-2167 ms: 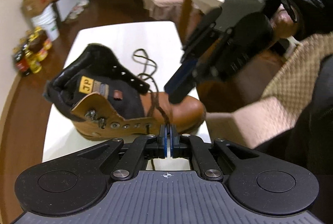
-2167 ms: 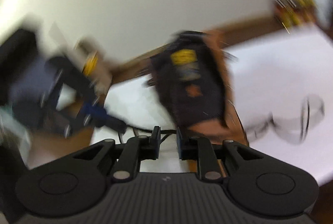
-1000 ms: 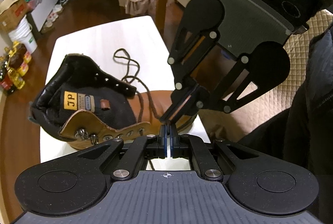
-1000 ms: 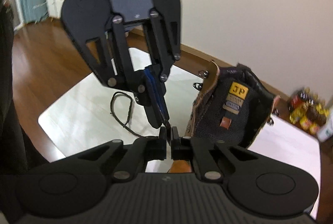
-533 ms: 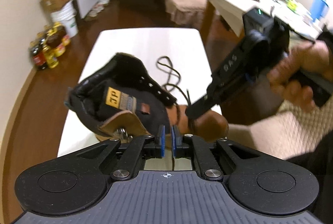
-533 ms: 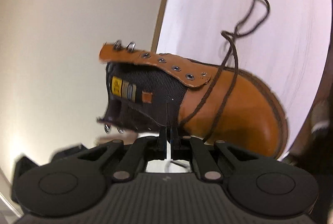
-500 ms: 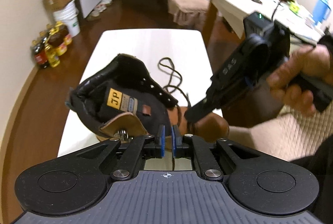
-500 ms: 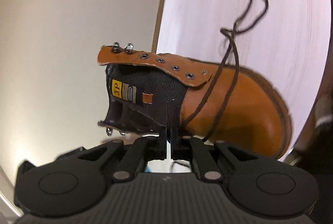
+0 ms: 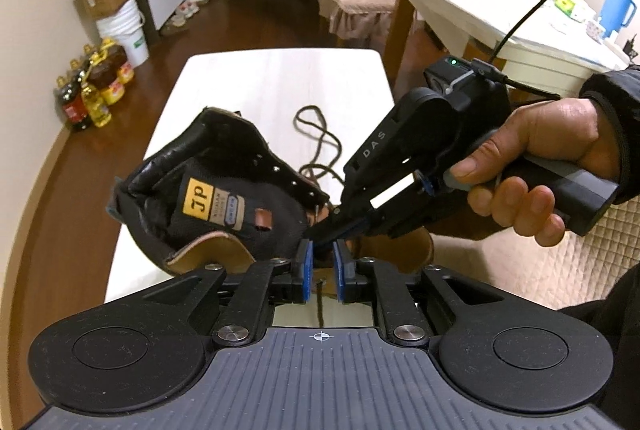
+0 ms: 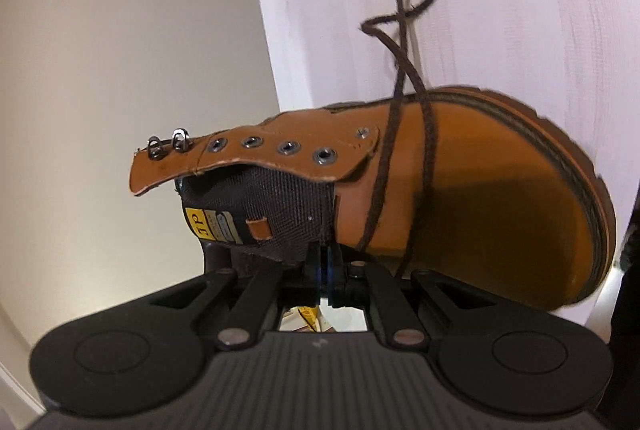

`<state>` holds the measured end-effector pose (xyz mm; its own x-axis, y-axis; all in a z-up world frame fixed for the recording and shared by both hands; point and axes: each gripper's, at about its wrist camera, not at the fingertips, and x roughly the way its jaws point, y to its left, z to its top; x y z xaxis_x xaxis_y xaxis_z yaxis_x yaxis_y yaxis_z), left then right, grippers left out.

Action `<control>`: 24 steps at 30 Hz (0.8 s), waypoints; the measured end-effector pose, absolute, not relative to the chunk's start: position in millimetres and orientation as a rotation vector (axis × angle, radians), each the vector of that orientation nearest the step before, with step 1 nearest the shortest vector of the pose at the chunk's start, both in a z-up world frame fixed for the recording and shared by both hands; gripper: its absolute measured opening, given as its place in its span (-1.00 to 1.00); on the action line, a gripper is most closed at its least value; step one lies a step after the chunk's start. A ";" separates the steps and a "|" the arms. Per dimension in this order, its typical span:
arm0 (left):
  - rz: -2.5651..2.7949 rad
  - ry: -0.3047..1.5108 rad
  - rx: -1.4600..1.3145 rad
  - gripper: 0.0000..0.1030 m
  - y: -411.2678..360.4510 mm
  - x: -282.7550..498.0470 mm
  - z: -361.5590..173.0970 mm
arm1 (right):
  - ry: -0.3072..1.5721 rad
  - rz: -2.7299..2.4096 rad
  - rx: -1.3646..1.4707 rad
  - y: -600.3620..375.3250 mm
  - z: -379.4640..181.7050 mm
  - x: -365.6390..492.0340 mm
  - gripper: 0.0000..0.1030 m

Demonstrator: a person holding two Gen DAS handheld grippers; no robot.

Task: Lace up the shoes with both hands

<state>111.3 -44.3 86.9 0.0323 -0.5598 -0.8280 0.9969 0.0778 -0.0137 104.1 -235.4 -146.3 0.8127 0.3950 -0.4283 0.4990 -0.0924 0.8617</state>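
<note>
While my left gripper (image 9: 321,267) opens around the lace (image 9: 319,304), right gripper (image 10: 323,267) closed, one boot (image 10: 472,190), four eyelets (image 10: 287,147) only rightward.

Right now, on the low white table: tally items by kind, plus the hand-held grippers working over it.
Boot: 1
Shoelace: 1
Hand-held grippers: 2 (left hand-held gripper, right hand-held gripper)
Total: 4

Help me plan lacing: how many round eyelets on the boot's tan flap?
4 eyelets in a row along the tan flap, toeward of two hooks; others may be hidden.
</note>
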 end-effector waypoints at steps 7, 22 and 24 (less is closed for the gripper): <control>-1.322 0.768 0.692 -0.64 -64.3 116.2 88.5 | 0.676 -0.109 1.715 -240.5 -148.8 102.8 -0.93; -1.326 0.797 0.755 -0.55 -77.7 114.6 75.4 | 0.582 -0.220 1.591 -239.3 -148.8 103.8 -0.93; -1.330 0.793 0.760 -0.54 -78.4 113.5 74.5 | 0.583 -0.211 1.572 -236.5 -148.0 106.6 -0.91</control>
<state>113.5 -78.4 74.5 0.0703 -0.5281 -0.8463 0.9956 0.0904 0.0264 106.6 -236.5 -148.0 0.8493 0.2351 -0.4727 0.4832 0.0144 0.8754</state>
